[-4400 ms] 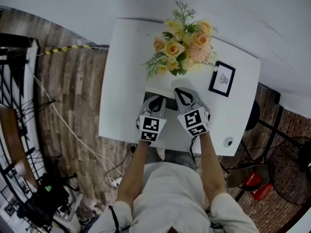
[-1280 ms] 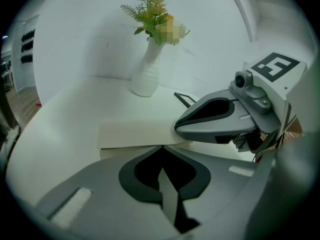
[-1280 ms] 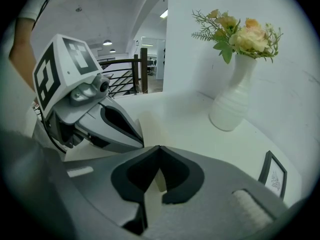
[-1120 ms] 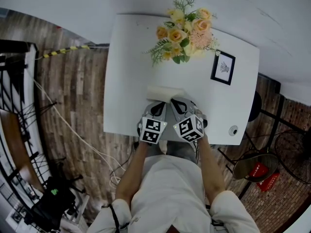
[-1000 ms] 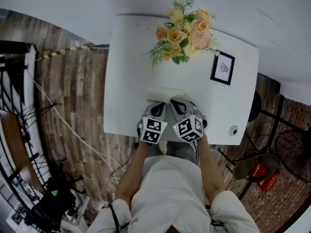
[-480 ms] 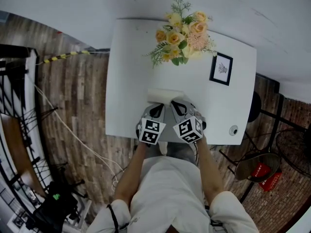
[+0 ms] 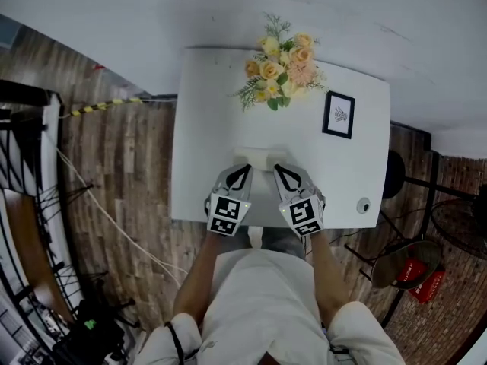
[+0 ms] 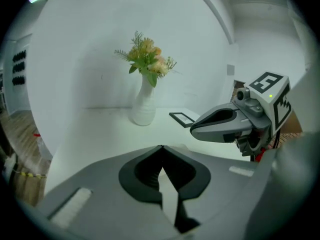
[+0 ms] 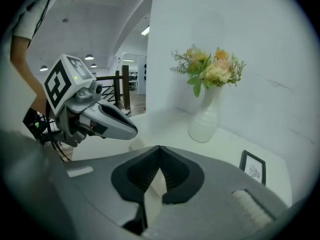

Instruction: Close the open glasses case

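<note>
From overhead we look steeply down on the table (image 7: 205,128). Left gripper (image 7: 245,169) and right gripper (image 7: 278,169) cameras sit low at its near edge, facing far, sharing the flower vase (image 8: 144,109) and picture frame (image 9: 253,168).

Your left gripper (image 7: 243,167) and right gripper (image 7: 278,167) are grey, lined black inside the jaws, and their cubes (image 7: 226,214) bear black-and-white square markers. The glasses case (image 7: 261,157) is pale cream on the white table (image 7: 205,128). The flowers (image 7: 280,71) are yellow, peach and pink among green leaves, in a white ribbed vase (image 8: 143,109). The picture frame (image 7: 338,115) is black around white. The floor (image 7: 114,173) is brown wood planking.
</note>
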Demonstrator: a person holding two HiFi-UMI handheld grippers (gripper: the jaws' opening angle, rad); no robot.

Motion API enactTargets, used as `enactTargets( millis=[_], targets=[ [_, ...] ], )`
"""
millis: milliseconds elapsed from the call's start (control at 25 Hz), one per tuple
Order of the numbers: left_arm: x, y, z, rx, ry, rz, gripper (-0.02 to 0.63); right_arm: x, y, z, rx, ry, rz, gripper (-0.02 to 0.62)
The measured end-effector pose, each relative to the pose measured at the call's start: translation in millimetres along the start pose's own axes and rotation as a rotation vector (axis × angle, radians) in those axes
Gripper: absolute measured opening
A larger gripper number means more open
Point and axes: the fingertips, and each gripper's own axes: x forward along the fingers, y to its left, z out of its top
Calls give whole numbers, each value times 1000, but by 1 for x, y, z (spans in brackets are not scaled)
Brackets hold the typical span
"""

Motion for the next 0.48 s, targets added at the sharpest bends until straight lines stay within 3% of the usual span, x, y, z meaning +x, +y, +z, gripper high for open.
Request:
enactTargets(
  millis=[480],
  targets=[
    [-67, 3, 82, 107, -242, -19, 20, -71, -10, 84, 65, -244, -177, 2]
  ],
)
